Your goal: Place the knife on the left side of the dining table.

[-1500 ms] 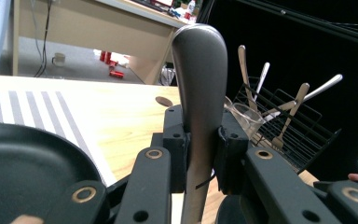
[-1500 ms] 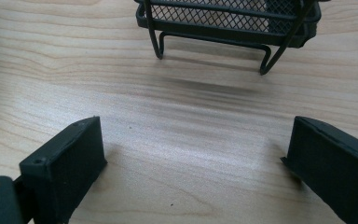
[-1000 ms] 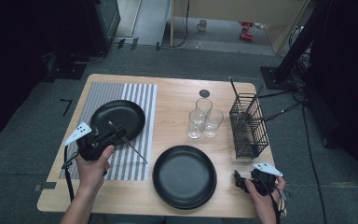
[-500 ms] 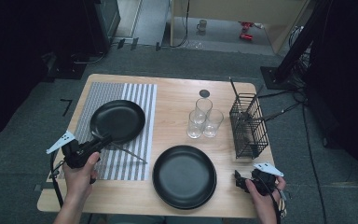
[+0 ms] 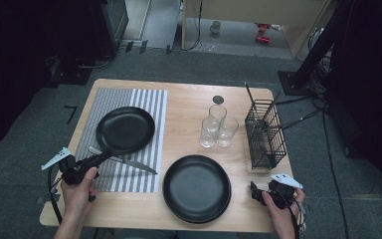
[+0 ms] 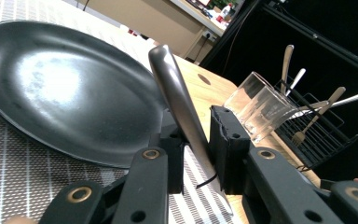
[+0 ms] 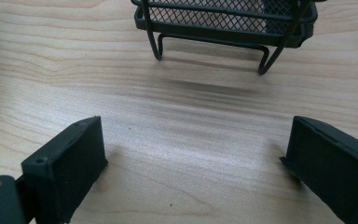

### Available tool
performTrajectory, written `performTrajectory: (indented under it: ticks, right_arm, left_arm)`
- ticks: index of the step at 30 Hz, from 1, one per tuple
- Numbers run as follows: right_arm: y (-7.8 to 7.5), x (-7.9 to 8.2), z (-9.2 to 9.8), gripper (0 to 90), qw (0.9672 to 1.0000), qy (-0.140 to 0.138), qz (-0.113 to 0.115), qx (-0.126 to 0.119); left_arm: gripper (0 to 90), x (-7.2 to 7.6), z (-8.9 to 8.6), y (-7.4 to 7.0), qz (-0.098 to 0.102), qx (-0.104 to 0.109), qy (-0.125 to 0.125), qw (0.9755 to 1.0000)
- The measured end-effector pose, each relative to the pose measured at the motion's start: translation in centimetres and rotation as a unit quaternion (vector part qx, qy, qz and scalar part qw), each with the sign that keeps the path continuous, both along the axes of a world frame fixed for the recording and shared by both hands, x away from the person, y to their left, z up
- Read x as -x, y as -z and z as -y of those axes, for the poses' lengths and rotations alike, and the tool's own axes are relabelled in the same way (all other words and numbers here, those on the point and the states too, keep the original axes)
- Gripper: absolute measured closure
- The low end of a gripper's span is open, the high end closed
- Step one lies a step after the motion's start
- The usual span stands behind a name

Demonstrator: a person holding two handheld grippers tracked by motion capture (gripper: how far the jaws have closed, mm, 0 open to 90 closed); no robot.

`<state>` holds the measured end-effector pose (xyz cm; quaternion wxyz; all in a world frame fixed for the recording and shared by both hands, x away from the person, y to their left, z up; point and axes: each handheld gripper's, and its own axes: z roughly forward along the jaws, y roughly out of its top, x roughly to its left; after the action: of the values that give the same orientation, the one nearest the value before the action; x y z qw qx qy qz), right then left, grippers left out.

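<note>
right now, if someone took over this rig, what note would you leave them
Left gripper: shut on the knife handle, at the near rim of the small black plate on the striped mat; blade lies along the mat.
Right gripper: open, holds nothing, near table edge before the wire cutlery basket.
Large black plate sits bare at centre front, three glasses behind.
Done: knife gripped. Left: likely to place it.

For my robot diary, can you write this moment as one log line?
left gripper: shut on knife | right gripper: open, holding nothing | plate: on striped mat
</note>
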<state>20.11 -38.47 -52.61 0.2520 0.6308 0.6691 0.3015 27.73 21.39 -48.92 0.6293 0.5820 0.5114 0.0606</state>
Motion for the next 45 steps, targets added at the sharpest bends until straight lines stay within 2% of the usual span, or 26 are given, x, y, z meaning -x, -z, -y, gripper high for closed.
performTrajectory:
  ticks: [6,11,17,21,27,30,35,39,41,42,43,45]
  right_arm:
    - [0.0,0.0,0.0,4.7,1.0,-0.001,0.0,0.001]
    - [0.0,0.0,0.0,4.8,1.0,-0.001,0.0,0.002]
    - [0.0,0.0,0.0,4.8,1.0,0.001,0.0,-0.001]
    - [0.0,0.0,0.1,4.8,1.0,0.0,0.001,-0.001]
    - [0.0,0.0,0.1,4.9,1.0,0.0,0.001,-0.001]
    - [0.0,0.0,0.0,4.9,1.0,0.001,0.0,-0.001]
    - [0.0,0.0,0.1,4.9,1.0,0.0,0.001,-0.002]
    - [0.0,0.0,0.1,4.9,1.0,0.0,0.002,-0.003]
    - [0.0,0.0,0.1,4.9,1.0,0.0,0.002,-0.004]
    - [0.0,0.0,0.1,4.9,1.0,0.0,0.002,-0.004]
    - [0.0,0.0,0.1,4.9,1.0,0.0,0.002,-0.004]
    - [0.0,0.0,0.1,5.1,1.0,0.0,0.001,-0.002]
  left_arm:
    - [73.7,0.0,-0.7,1.0,-0.017,0.003,-0.019,0.9997]
    - [71.3,0.2,-1.5,1.6,-0.028,-0.002,-0.027,0.9992]
    - [69.2,0.0,-2.7,2.6,-0.073,0.008,-0.057,0.9957]
    - [66.4,0.2,-3.1,3.0,-0.084,-0.001,-0.059,0.9947]
    - [62.4,0.2,-3.3,3.2,-0.088,-0.021,-0.071,0.9934]
    - [60.4,0.3,-3.3,3.2,-0.096,-0.033,-0.079,0.9917]
    - [55.4,0.2,-3.5,3.2,-0.118,-0.049,-0.102,0.9866]
    - [53.2,0.2,-3.5,3.1,-0.119,-0.068,-0.11,0.9844]
    - [54.3,0.2,-3.5,3.1,-0.121,-0.085,-0.118,0.9819]
    - [55.3,0.2,-3.6,3.0,-0.116,-0.085,-0.117,0.9827]
    - [54.7,0.3,-3.5,2.9,-0.114,-0.096,-0.118,0.9818]
    - [52.8,0.4,-3.2,2.7,-0.112,-0.123,-0.132,0.9773]
